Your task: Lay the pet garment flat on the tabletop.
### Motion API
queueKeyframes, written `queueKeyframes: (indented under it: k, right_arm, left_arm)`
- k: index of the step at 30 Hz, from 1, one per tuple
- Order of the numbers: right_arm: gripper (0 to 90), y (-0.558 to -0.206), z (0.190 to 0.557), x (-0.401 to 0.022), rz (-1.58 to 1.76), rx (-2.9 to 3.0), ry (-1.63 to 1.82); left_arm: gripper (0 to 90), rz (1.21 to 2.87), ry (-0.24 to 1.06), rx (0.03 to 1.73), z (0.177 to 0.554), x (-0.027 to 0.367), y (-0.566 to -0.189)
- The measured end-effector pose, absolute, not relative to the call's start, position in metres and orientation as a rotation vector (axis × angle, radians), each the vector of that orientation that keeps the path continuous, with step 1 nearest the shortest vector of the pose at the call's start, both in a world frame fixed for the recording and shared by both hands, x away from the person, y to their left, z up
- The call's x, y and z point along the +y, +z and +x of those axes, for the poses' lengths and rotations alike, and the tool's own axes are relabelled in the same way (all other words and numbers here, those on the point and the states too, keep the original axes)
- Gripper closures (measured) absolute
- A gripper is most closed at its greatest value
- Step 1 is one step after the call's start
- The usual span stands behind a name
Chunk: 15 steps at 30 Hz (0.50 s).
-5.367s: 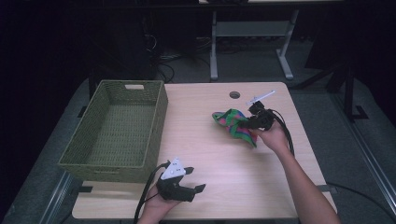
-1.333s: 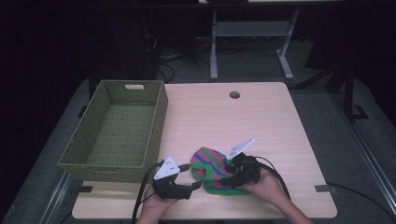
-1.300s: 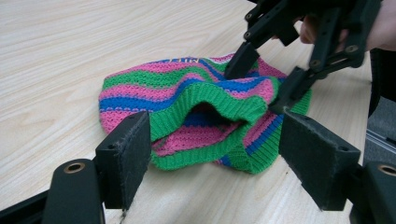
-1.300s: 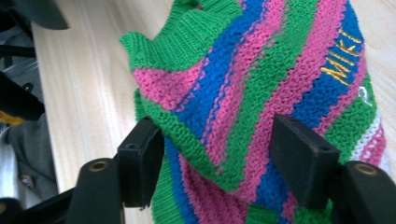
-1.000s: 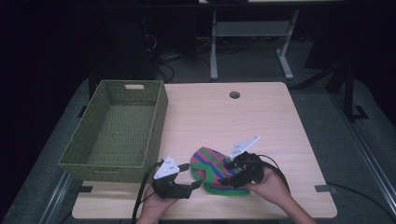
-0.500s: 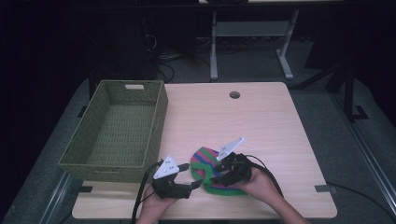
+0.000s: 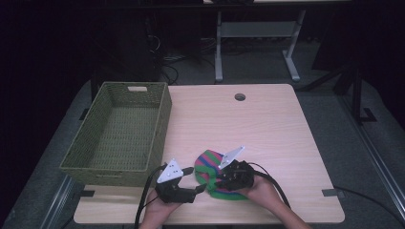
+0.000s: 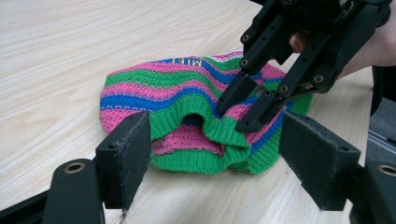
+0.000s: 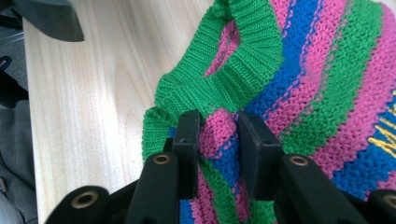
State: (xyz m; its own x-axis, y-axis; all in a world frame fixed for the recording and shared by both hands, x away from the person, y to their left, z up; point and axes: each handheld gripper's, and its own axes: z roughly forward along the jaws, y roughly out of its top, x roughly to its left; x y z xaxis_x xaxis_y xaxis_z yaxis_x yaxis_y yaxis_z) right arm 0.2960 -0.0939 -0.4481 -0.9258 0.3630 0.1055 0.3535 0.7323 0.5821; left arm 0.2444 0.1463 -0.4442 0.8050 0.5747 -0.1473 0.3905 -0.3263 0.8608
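Spanning most of the high view, the pale wooden table [image 7: 267,129] bears a green woven basket [image 7: 119,131] along its left side; near the front edge lies a striped knit hat [image 7: 212,169], pink, green and blue, with its ribbed green cuff towards the left gripper [image 7: 198,191]; that gripper rests just in front of the cuff, jaws spread wide and touching nothing; the right gripper [image 9: 217,133] has just been closing, and its pads now pinch a fold of the hat beside the cuff.

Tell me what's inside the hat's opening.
Through the hat's green cuff, pink knit lining shows. Deeper inside is covered by the upper layer, where the right gripper pinches a fold.
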Motion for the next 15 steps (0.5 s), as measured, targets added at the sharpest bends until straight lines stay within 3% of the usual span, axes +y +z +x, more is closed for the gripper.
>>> queueKeyframes:
  k: [7,15]
  right_arm:
    - [79.5,-0.438,0.296,-0.102,0.627,2.891,1.057]
    - [80.7,-0.425,0.296,-0.110,0.652,2.869,1.115]
  left_arm:
    - [25.1,1.962,0.223,0.720,0.245,0.148,-0.444]
    - [25.0,1.962,0.223,0.718,0.246,0.148,-0.444]
